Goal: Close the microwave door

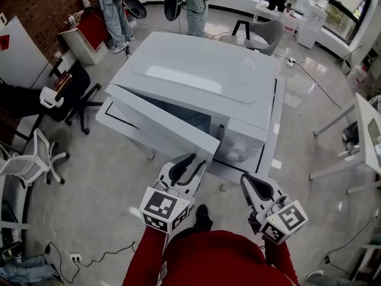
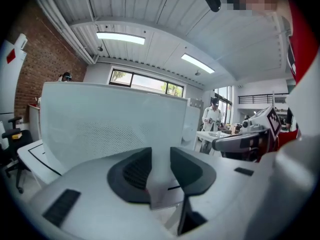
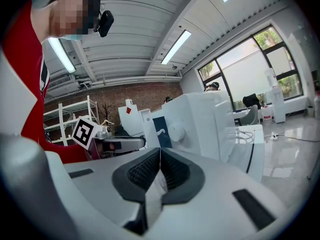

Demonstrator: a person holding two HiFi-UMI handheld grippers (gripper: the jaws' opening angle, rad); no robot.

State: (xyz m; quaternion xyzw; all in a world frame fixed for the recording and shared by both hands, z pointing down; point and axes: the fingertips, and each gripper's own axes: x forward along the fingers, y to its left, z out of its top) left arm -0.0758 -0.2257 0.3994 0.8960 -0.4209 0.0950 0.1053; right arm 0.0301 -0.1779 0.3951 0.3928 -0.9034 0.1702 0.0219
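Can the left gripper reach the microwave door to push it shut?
Probably yes. The left gripper sits right in front of the open microwave door. The door panel fills its view and nothing stands between them. I can't tell whether they are touching.

microwave (image 1: 202, 76): 1 | microwave door (image 1: 158, 121): 1 | left hand-held gripper (image 1: 196, 161) + right hand-held gripper (image 1: 247, 181): 2

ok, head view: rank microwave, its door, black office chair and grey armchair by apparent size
1. microwave
2. microwave door
3. black office chair
4. grey armchair, which sits farthest from the camera, so its true size against the office chair is unsure.
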